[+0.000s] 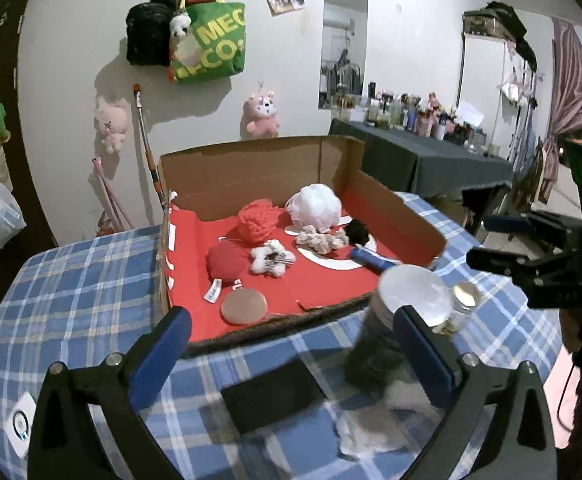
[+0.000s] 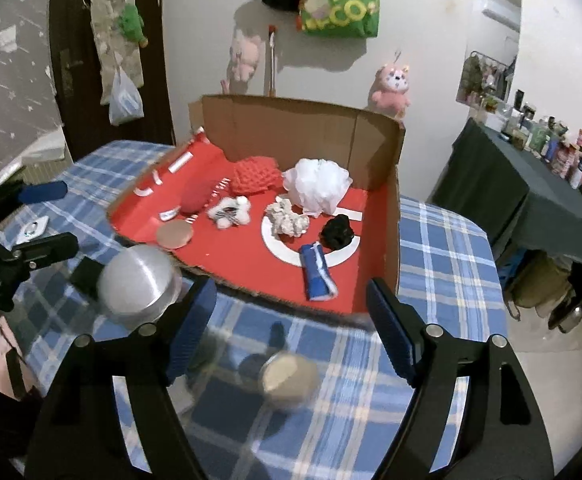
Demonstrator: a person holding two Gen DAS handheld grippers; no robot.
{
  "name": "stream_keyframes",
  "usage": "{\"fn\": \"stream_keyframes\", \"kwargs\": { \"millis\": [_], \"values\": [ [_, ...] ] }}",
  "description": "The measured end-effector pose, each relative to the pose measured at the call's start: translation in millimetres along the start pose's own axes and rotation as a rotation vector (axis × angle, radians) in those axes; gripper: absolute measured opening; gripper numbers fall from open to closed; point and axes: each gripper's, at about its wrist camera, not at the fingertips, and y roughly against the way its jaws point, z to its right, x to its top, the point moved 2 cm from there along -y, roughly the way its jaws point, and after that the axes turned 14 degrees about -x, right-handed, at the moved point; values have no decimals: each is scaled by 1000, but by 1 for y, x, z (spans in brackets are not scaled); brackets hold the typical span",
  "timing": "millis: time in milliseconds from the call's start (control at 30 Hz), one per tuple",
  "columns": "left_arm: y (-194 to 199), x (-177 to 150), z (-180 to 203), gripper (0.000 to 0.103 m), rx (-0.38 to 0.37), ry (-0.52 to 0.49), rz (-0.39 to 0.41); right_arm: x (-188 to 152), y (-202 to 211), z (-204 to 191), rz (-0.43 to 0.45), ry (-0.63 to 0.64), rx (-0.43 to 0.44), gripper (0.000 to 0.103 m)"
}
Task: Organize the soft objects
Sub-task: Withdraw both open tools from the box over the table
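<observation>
Soft objects: white mesh pouf (image 2: 317,186), red knit ball (image 2: 257,176), blue cloth roll (image 2: 317,276) lie in the cardboard box (image 2: 387,240) at 12 o'clock.
Handling: likely light, squashy; pinch mid-bulk.
Left gripper (image 1: 291,344): fingers apart, empty.
Right gripper (image 2: 291,324): fingers apart, empty.
Table (image 2: 447,248): plaid-covered.

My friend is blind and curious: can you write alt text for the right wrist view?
An open, empty tool hovers over a blue plaid tablecloth, facing a red-lined cardboard box holding soft items: a white mesh pouf, red yarn and a rolled blue cloth. A silver-lidded jar stands left.
</observation>
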Motion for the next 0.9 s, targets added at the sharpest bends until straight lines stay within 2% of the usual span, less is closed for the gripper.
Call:
{"fn": "stream_keyframes", "kwargs": {
  "millis": [100, 367, 567, 900],
  "values": [
    [9, -10, 8, 103, 11, 11, 29, -12, 20, -2, 41, -18, -2, 86],
    [27, -47, 28, 103, 54, 54, 119, -48, 54, -5, 130, -105, -51, 87],
    [29, -74, 38, 103, 93, 62, 169, -80, 58, -12, 142, -168, -64, 87],
    [3, -109, 40, 103, 84, 102, 87, -123, 38, -32, 80, -171, -50, 87]
  ]
}}
